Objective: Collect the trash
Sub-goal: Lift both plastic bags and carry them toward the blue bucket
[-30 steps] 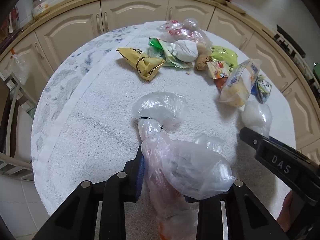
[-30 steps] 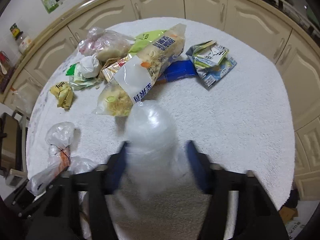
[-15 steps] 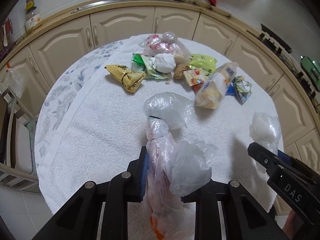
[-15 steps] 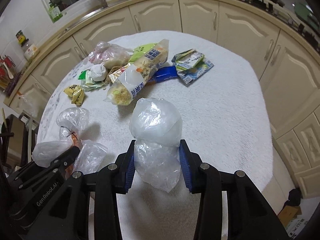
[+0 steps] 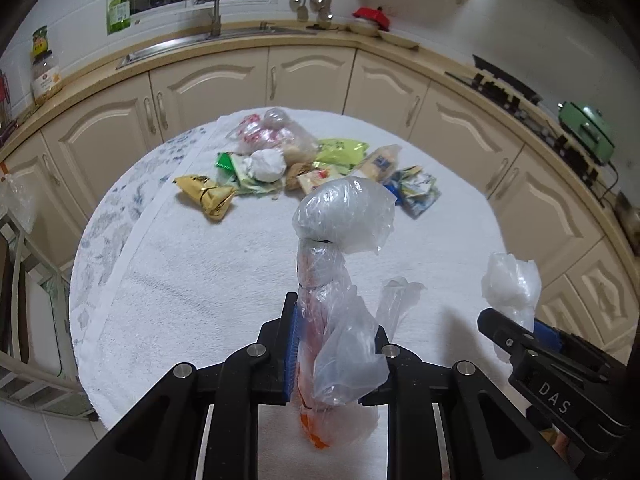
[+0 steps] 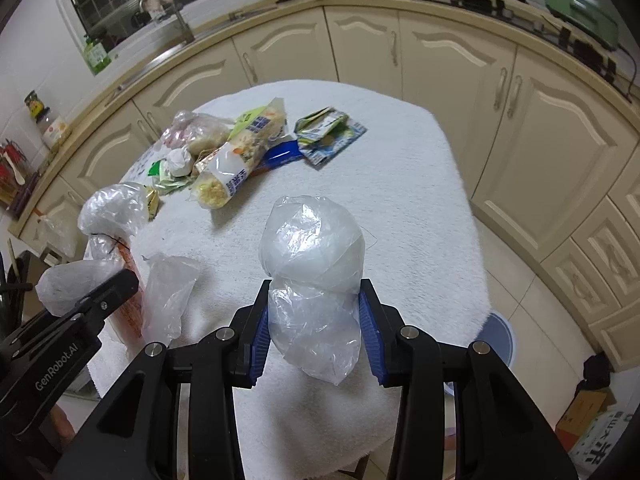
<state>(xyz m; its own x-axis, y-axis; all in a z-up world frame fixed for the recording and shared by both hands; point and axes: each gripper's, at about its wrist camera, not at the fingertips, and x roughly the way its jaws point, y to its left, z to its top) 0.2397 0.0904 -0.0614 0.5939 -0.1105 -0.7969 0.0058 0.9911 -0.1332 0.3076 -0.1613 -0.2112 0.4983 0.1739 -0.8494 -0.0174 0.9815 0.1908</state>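
Left gripper [image 5: 328, 344] jaws clamped on a long tied plastic bag [image 5: 332, 280], lifted off the white-towelled counter [image 5: 200, 280]. Right gripper [image 6: 314, 328] jaws pinching a crumpled clear bag [image 6: 312, 264], likewise raised. Farther ahead of both, on the counter: heaped wrappers [image 5: 312, 160], gold packet [image 5: 206, 196], noodle pack [image 6: 236, 160]. Beyond, cream cabinets [image 5: 312, 76].

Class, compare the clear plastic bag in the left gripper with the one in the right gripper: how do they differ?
The left bag is long, tied off with dark bands and shows orange inside; the right bag is a rounded, untied, all-white bundle. The left gripper pinches narrowly; the right gripper is spread wider. Both are crinkled clear plastic, held.
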